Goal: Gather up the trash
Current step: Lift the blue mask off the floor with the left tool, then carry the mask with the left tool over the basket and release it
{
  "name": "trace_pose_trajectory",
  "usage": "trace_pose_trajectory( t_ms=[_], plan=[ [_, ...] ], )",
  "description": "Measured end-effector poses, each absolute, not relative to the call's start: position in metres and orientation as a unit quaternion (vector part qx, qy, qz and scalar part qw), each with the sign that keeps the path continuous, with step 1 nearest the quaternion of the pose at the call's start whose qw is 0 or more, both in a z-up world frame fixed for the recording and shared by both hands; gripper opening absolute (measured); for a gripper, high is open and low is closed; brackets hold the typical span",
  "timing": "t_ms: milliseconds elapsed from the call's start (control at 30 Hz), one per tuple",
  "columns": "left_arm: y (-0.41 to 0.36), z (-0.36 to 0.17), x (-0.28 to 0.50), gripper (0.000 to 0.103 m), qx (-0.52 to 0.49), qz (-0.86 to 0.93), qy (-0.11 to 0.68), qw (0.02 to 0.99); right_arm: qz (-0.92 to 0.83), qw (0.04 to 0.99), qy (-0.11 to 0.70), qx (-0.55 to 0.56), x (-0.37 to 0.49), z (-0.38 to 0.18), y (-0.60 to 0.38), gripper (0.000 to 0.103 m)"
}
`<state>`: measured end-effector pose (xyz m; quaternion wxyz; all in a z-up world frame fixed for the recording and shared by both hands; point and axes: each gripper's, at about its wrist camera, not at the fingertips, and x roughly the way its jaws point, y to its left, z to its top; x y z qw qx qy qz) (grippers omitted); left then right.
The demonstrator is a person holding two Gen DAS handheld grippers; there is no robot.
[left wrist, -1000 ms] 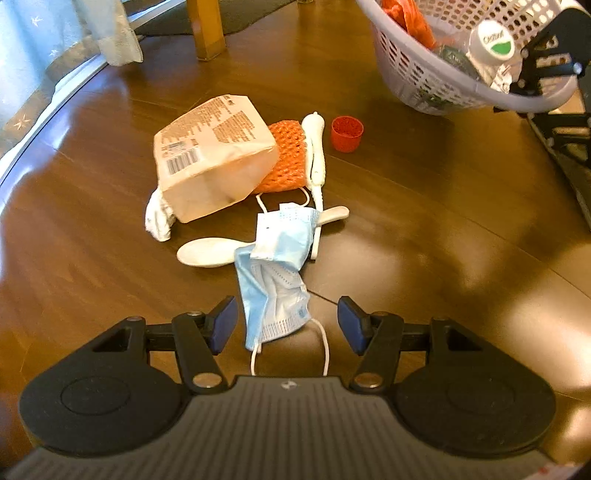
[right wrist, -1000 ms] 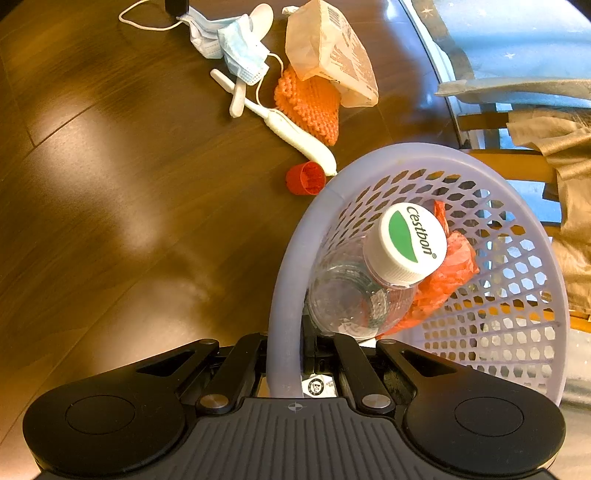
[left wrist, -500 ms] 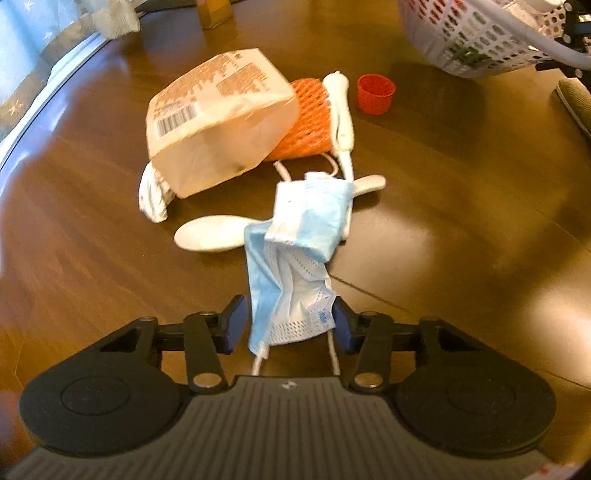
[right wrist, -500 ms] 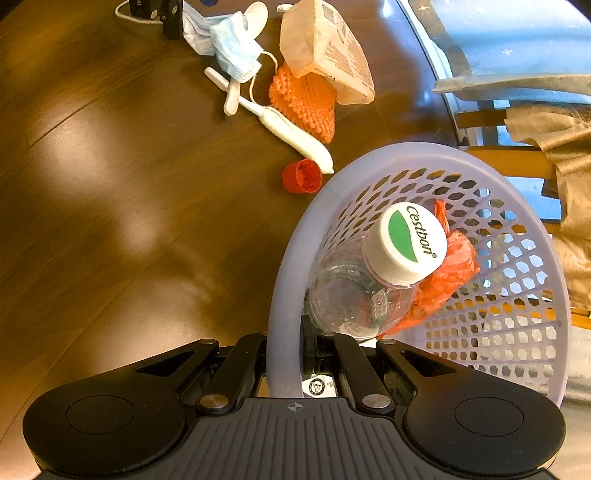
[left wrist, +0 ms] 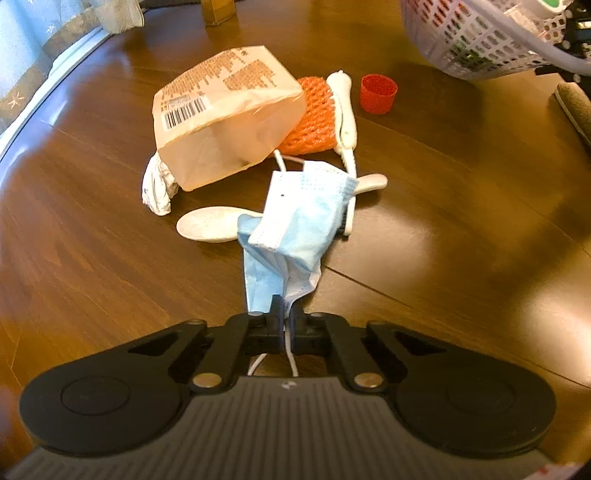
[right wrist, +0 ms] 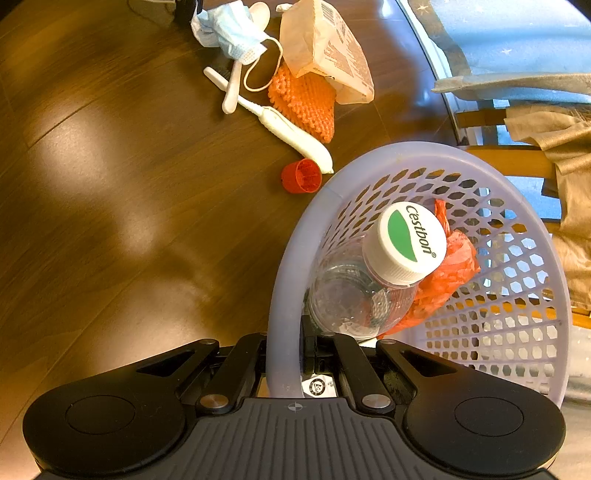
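A crumpled blue face mask (left wrist: 295, 229) lies on the wooden floor, and my left gripper (left wrist: 284, 308) is shut on its near end, ear loops trailing under the fingers. Behind it sit a paper bag (left wrist: 225, 110), an orange net (left wrist: 310, 118), a white spoon (left wrist: 210, 229), a white toothbrush-like handle (left wrist: 345, 110) and a red cap (left wrist: 378, 98). My right gripper (right wrist: 295, 343) is shut on the rim of a lavender basket (right wrist: 291, 258), which holds a clear bottle (right wrist: 369, 291) with a white cap and an orange wrapper (right wrist: 447, 280). The mask (right wrist: 229, 31) shows at the top of the right wrist view.
A crumpled white wrapper (left wrist: 157, 188) lies left of the bag. A curtain (left wrist: 44, 44) and a window sill run along the left. Wooden furniture legs (left wrist: 218, 11) stand beyond the pile. The basket (left wrist: 480, 40) hangs at the upper right.
My left gripper moved forward over the mask's near end and shut on it. The basket in the right gripper has hardly moved.
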<state>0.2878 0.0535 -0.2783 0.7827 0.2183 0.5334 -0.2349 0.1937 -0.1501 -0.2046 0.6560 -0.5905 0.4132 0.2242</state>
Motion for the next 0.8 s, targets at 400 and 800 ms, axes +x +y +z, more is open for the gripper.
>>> trace_pose_trajectory(
  t_ms=[400, 800],
  plan=[
    [0.049, -0.254, 0.267, 0.000, 0.215, -0.257, 0.523, 0.783, 0.224, 0.656, 0.414, -0.590, 0.193, -0.205, -0.151, 0.000],
    [0.047, -0.206, 0.251, 0.000, 0.201, -0.270, 0.508, 0.793, 0.224, 0.653, 0.414, -0.593, 0.193, -0.206, -0.152, 0.000]
  ],
)
